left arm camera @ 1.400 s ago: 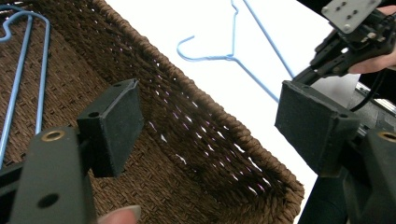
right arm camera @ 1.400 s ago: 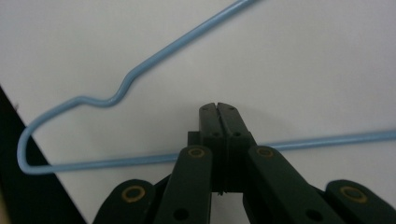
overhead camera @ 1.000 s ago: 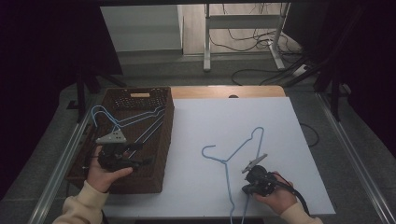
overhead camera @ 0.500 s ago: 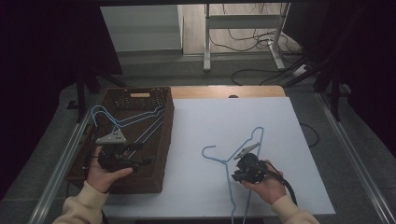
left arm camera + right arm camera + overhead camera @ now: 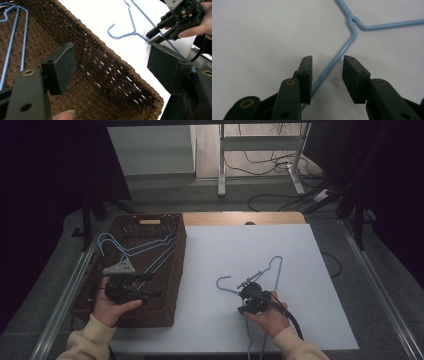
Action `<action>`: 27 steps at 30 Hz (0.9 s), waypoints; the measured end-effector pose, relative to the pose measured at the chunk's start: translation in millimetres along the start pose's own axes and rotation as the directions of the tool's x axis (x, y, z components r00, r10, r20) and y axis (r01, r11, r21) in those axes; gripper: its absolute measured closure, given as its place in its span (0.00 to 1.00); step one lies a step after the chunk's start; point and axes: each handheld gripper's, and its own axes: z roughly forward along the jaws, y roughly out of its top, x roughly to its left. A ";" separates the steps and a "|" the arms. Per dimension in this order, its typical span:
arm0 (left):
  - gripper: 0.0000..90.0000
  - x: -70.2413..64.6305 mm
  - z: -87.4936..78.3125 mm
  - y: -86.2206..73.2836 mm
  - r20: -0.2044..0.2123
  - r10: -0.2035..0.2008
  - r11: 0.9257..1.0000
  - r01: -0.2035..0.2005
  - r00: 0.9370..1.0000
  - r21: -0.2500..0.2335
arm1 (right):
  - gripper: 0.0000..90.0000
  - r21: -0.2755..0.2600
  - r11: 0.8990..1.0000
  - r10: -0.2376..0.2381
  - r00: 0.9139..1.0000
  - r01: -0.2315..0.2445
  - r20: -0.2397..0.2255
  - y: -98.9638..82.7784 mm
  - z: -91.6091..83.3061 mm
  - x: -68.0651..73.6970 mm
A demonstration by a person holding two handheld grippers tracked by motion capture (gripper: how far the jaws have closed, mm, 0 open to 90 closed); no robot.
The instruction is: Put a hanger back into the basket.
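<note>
Hanger's (image 5: 260,285) lower end under hand (image 5: 267,317)

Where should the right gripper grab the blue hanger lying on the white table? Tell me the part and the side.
Judging by its pose, grip the straight shoulder wire just below the twisted neck of the blue hanger, coming from above. It lies flat on the white table, and the right gripper, whose jaws have just been opening, already straddles that wire without pressing it.
</note>
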 end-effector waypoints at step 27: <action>0.26 1.0 1.1 1.0 0.003 0.001 1.000 -0.001 1.000 0.000 | 0.99 0.059 0.995 -0.072 0.995 0.076 -0.067 -27.6 -8.9 9.4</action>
